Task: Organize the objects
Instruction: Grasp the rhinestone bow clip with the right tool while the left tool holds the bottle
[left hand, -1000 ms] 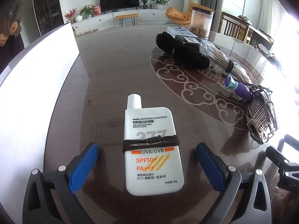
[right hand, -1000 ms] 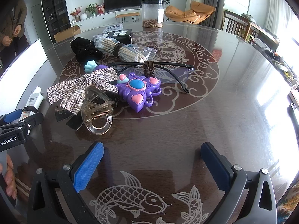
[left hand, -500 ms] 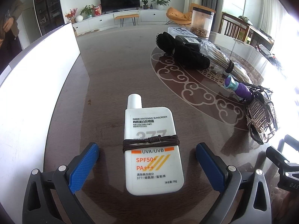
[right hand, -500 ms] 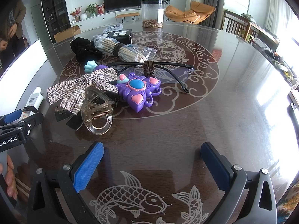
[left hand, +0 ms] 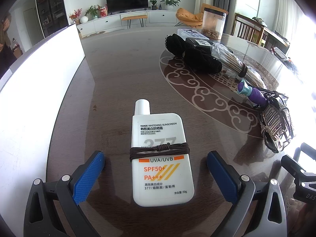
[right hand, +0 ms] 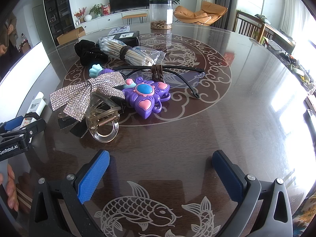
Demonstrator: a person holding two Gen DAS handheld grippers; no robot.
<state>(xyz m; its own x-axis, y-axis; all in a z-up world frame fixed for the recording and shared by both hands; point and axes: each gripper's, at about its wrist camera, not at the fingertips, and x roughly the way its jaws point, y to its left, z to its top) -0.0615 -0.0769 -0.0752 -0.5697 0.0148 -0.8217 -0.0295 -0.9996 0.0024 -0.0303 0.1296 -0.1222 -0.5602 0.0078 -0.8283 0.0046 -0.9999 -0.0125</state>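
Note:
A white sunscreen bottle (left hand: 160, 154) with a brown hair tie (left hand: 159, 150) wound round its middle lies flat on the dark table, cap pointing away. My left gripper (left hand: 156, 158) is open, its blue pads either side of the bottle's lower half without touching it. In the right wrist view the same bottle (right hand: 36, 105) shows at the far left beside the left gripper's black body. My right gripper (right hand: 161, 162) is open over bare table, well short of a clear claw clip (right hand: 102, 118) with a rhinestone bow (right hand: 86, 93), a purple toy (right hand: 147, 96) and black-framed glasses (right hand: 167, 73).
A bag of cotton swabs (right hand: 128, 52), a black scrunchie (right hand: 88, 52), a black box (right hand: 128, 36) and a clear jar (right hand: 161, 13) stand farther back. A white panel (left hand: 35, 90) runs along the table's left side. A person's fingers (right hand: 10, 193) show at the lower left.

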